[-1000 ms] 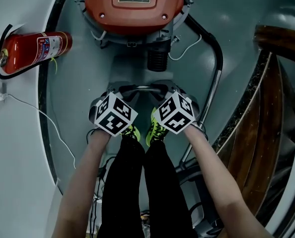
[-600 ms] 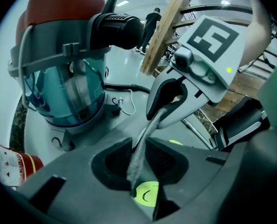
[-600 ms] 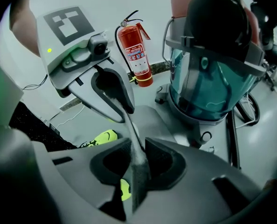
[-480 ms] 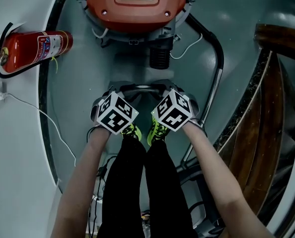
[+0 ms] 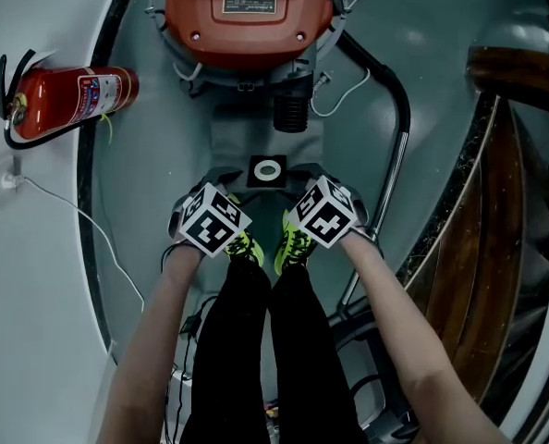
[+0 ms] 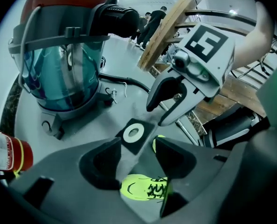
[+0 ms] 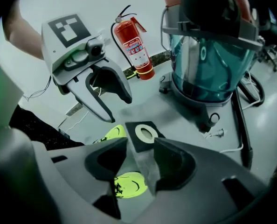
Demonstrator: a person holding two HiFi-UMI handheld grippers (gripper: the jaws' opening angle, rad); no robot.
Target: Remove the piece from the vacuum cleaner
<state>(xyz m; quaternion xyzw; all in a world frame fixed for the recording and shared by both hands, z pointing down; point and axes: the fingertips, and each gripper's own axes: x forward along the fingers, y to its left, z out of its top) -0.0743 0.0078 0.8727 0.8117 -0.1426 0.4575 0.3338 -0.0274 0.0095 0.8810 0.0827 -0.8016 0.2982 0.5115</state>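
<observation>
Over by the wall on the left lies a red fire extinguisher [image 5: 67,100], with a white cable [image 5: 71,215] trailing across the floor from a socket. From above, the vacuum cleaner [image 5: 249,17] is only a red lid with a label. The two tool views show what the head view does not: under that lid is a clear blue-green tank.

The piece [image 5: 269,169], a black square collar with a white ring and a grey sheet attached, is off the vacuum cleaner. It sits apart from the machine, on the near side of its black ribbed port [image 5: 291,114], just ahead of the person's yellow-green shoes [image 5: 244,245] and between the two tools.

The left tool [image 6: 136,148] has its jaws part-way apart. In the gap I see grey sheet and a shoe below, nothing clamped. The right tool [image 7: 141,149] stands much the same, slightly narrower. Its own view alone shows thin, see-through grey fabric running from the collar into the gap and along one jaw. I can't tell whether it is pinched.

Further right, a black hose [image 5: 399,91] curves into a metal wand [image 5: 390,202], then come wooden stairs [image 5: 496,202]. Only the left tool's view catches people [image 6: 152,20] standing far off.
</observation>
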